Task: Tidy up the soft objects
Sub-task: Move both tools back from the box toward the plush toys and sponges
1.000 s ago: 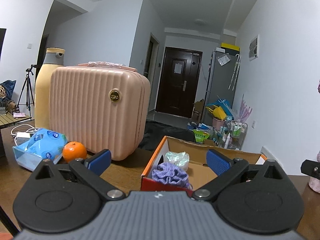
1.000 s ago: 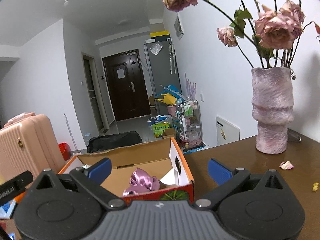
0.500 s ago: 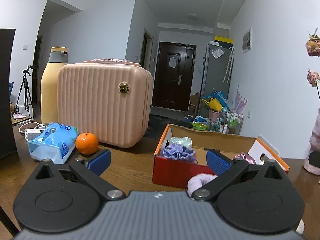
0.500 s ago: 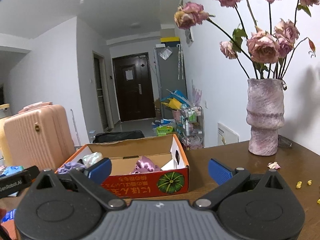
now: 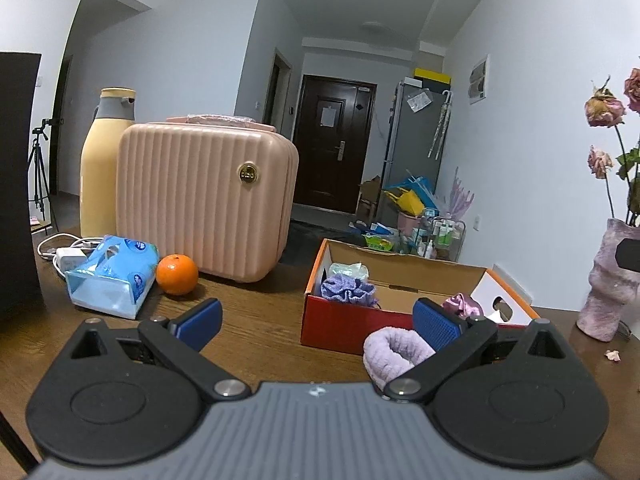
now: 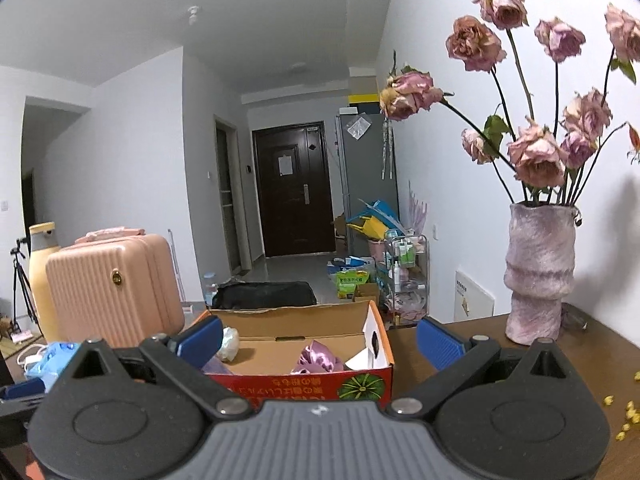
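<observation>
We see three soft scrunchies in the red-and-orange cardboard box (image 5: 340, 326): a ruffled purple one (image 5: 347, 288), a shiny pink satin one (image 5: 462, 304), a pale crinkly one (image 5: 347, 269). At five o'clock, a fuzzy lilac band (image 5: 394, 354) lies before the box, touching our spread, empty left gripper (image 5: 316, 322). Our right gripper (image 6: 320, 340) is spread, empty.

Scrunchies you can count in the cardboard box (image 5: 360, 330): three, namely a purple scrunchie (image 5: 347, 289), a pale green scrunchie (image 5: 347, 269), and a pink satin scrunchie (image 5: 463, 304)
Fuzzy lilac bands outside your box: one fuzzy band (image 5: 394, 354)
Oranges: one orange (image 5: 177, 274)
Tissue packs: one tissue pack (image 5: 110, 280)
Suitcases: one pink suitcase (image 5: 200, 200)
Bottles: one yellow bottle (image 5: 102, 164)
Vases: one vase (image 6: 538, 272)
</observation>
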A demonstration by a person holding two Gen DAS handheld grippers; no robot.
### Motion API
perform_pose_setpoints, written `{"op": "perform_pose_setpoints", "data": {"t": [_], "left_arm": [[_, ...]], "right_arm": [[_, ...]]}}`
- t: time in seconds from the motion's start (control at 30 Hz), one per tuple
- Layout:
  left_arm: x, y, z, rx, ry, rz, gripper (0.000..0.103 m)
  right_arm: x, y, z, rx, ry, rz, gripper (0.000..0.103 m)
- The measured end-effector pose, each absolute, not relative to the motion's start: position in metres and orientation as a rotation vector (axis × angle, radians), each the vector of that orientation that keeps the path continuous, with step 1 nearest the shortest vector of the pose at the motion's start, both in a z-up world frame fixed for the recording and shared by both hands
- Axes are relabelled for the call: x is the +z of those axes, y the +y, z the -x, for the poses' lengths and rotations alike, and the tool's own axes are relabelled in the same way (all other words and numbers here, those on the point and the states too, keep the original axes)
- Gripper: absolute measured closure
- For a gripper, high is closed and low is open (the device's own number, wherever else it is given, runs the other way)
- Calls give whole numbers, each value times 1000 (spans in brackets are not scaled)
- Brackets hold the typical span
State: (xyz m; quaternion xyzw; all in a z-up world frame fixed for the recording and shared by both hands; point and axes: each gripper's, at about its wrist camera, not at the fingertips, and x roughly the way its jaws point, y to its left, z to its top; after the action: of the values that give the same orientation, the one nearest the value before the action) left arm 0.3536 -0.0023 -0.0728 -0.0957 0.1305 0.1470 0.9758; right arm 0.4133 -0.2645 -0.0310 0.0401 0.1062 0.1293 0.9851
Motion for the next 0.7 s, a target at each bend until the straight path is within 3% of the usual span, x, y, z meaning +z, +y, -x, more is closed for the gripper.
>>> {"op": "perform_pose_setpoints", "data": {"t": [0.7], "left_arm": [[-76,-7,-287,217,328,116,0]], "right_arm": [[-57,-294,-346,215,332,-18,0]]}}
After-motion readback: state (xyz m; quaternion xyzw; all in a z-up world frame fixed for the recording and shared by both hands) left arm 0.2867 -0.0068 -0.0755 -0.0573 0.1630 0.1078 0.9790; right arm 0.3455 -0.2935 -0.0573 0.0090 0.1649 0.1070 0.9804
